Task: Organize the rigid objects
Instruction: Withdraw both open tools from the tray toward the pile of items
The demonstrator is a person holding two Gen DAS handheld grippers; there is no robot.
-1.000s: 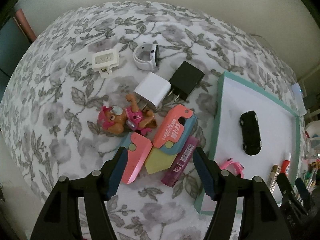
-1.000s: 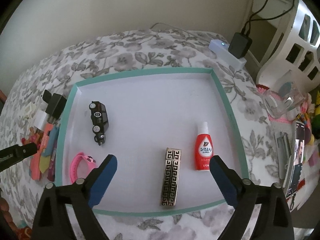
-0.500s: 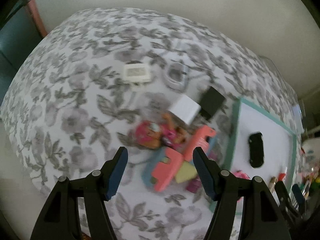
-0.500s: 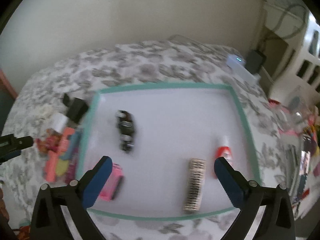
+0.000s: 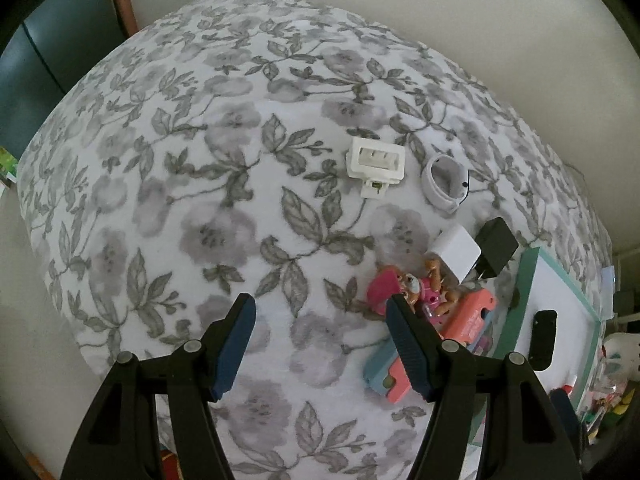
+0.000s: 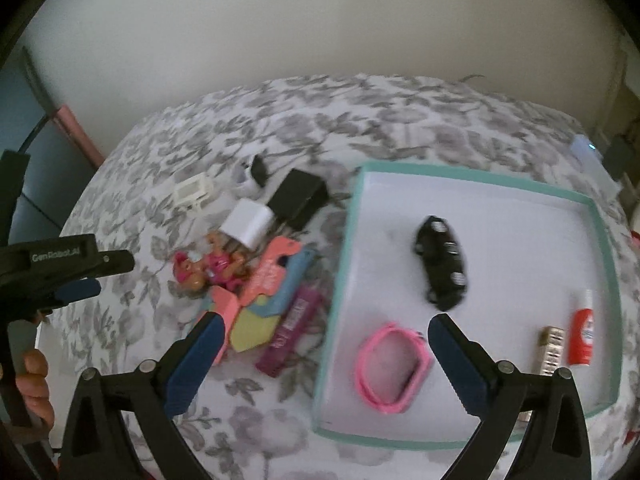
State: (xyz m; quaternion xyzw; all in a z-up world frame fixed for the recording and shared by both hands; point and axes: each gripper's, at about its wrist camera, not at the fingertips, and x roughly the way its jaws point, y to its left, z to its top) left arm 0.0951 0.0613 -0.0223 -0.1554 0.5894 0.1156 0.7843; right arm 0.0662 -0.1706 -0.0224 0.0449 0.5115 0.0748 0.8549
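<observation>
Above the tray (image 6: pixel 460 442) edge, the right gripper (image 6: pixel 320 350) is spread wide and empty, swung off the tray toward the toy pile (image 6: pixel 256 280); the left gripper (image 5: pixel 320 344) is parted, empty, shifted aside. Another pick seems next.

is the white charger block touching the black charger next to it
Touching. In the right wrist view the white charger block lies against the black charger with no cloth visible between them; the left wrist view shows them side by side too.

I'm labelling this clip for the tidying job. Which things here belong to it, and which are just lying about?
Job:
teal-rimmed tray
toy car
pink band
red bottle
white charger
black charger
doll

Lying about:
floral cloth
power strip
</observation>
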